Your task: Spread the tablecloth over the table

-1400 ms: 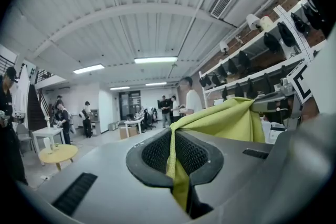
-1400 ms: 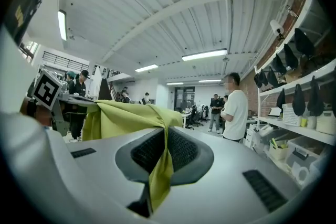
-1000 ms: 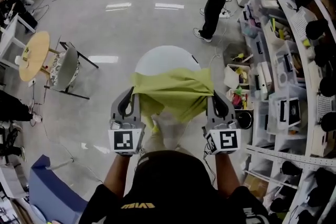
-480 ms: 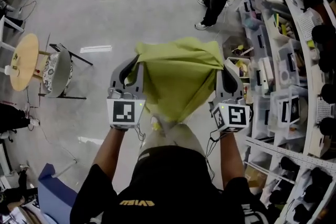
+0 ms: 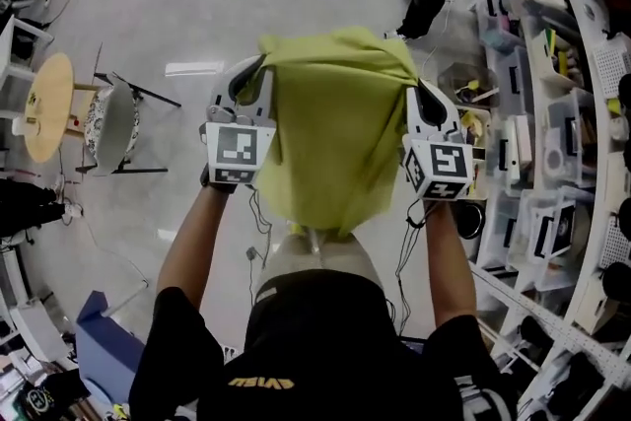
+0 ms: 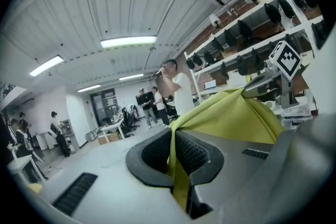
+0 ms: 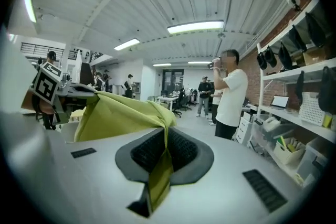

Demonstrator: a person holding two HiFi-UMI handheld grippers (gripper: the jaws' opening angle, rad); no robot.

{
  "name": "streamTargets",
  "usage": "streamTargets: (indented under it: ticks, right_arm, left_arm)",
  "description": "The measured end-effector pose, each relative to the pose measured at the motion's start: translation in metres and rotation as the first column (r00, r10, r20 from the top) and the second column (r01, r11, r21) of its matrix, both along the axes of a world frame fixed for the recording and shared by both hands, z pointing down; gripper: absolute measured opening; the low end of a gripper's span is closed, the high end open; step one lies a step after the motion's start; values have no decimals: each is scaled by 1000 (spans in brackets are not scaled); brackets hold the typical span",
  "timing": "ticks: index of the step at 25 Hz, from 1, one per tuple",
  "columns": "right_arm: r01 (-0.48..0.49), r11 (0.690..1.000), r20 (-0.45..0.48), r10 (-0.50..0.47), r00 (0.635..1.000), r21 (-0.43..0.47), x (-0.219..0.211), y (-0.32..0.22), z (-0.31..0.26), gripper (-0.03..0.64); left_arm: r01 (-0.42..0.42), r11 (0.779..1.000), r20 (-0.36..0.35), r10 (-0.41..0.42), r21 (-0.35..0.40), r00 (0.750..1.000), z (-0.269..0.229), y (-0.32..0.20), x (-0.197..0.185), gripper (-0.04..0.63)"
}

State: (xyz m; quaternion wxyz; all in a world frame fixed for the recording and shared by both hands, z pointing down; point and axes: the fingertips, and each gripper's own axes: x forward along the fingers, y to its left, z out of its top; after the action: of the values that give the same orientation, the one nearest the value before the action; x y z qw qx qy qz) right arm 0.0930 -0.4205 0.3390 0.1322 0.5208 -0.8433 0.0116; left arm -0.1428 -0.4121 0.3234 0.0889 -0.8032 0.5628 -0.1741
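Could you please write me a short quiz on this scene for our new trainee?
1. True or false: the left gripper and the right gripper each pinch the tablecloth.
2. The tablecloth is: A) bunched in one gripper only; B) held up between both grippers; C) dropped, held by neither gripper.
3. What colour is the tablecloth?
Key: 1 true; 2 B; 3 yellow-green.

Arms outstretched, left gripper (image 5: 253, 74), right gripper (image 5: 415, 87), both clamped
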Motion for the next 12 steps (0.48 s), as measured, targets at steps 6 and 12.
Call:
streamTargets:
  ticks: [6,12]
  right_arm:
    - [-3,994,-71,-5,997,-105,1,-81,71,20]
    - [-5,979,-147,-26,989,-202,-3,-147,152,20]
  left_arm:
    - [-34,996,50,38,-86,998,70,-79,1,25]
    - [-89,978,136,115,-188,984,161,-151,-4,26]
